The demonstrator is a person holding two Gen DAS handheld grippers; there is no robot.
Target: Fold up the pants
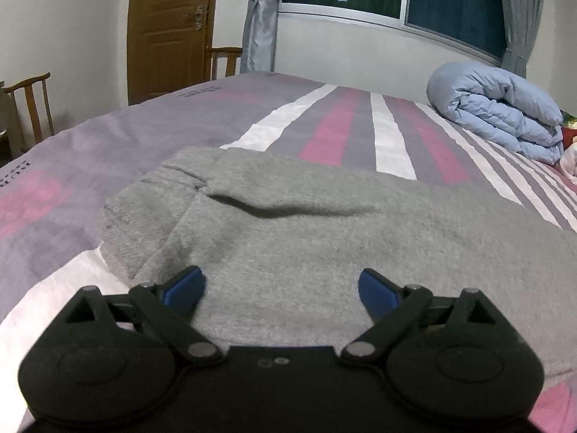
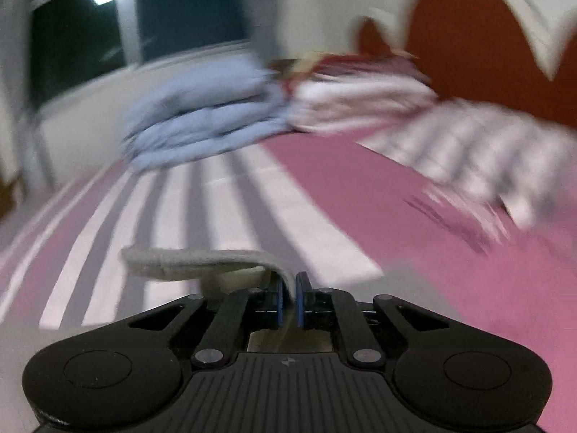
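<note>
Grey fleece pants lie bunched on the striped bed, filling the middle of the left wrist view. My left gripper is open, its blue pads spread wide just above the near part of the pants, holding nothing. My right gripper is shut on a grey edge of the pants, lifted above the bedsheet; the fabric curls away to the left of the pads. The right wrist view is motion-blurred.
The bed has a pink, purple and white striped sheet. A folded light-blue duvet lies at the far right, also in the right wrist view. Pillows and a headboard are behind. Wooden chairs and a door stand beyond the bed.
</note>
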